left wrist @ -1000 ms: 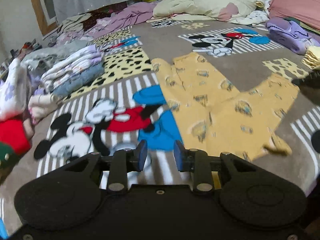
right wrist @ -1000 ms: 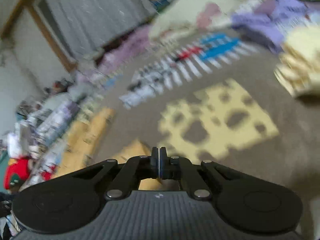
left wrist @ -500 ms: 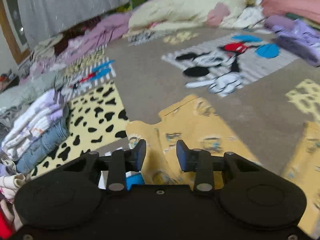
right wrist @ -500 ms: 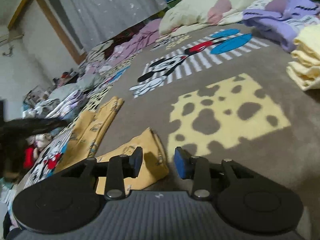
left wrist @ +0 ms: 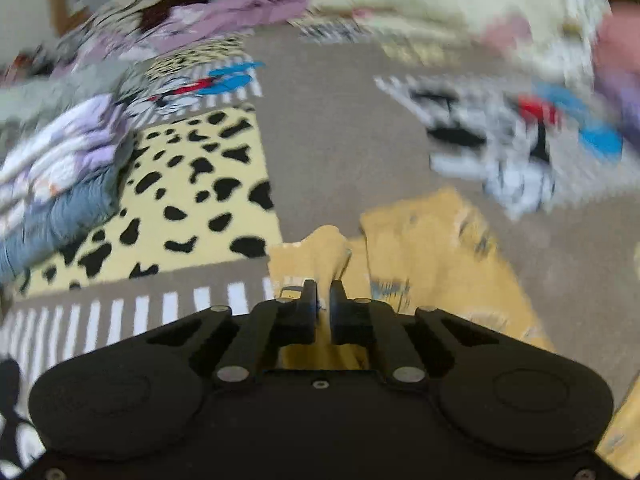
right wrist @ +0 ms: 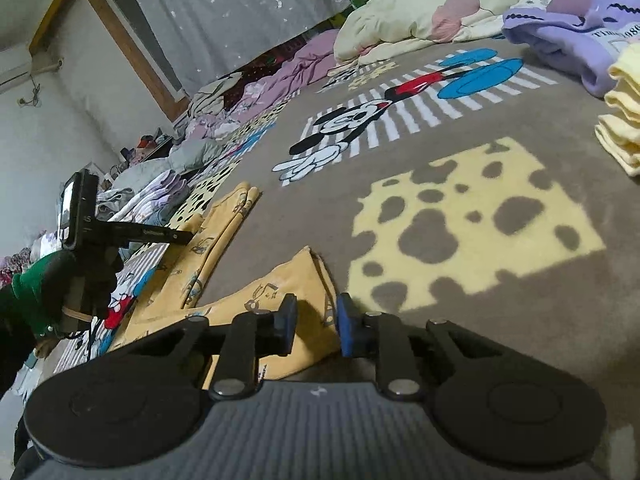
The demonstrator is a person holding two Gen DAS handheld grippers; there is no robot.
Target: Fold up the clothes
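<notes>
The yellow printed trousers (right wrist: 224,284) lie spread on the patterned blanket (right wrist: 500,280), one leg stretched away toward the folded stack at the left and the other leg ending in a hem right under my right gripper (right wrist: 316,326); in the left wrist view the same trousers (left wrist: 420,248) show a raised tuft of fabric just ahead of my left gripper (left wrist: 323,308). I read this as the pick-up step before the first fold: I am taking a hold at each end of the garment. My left jaws have just been closing and now stand almost together, with yellow cloth bunched up at their tips, so I judge they have pinched it (the view is smeared, so I cannot see the pads bite). My right jaws have just been closing too, yet a clear gap remains between the blue pads (right wrist: 345,330) and the leg hem lies under that gap, not visibly pinched. From the right wrist view I can also see the left gripper's body and the green sleeve (right wrist: 36,292) low over the far leg. Next, I think, I need to finish the right-hand grasp on the hem, then lift both ends together and bring one leg over the other, keeping the cloth taut enough not to wrinkle
</notes>
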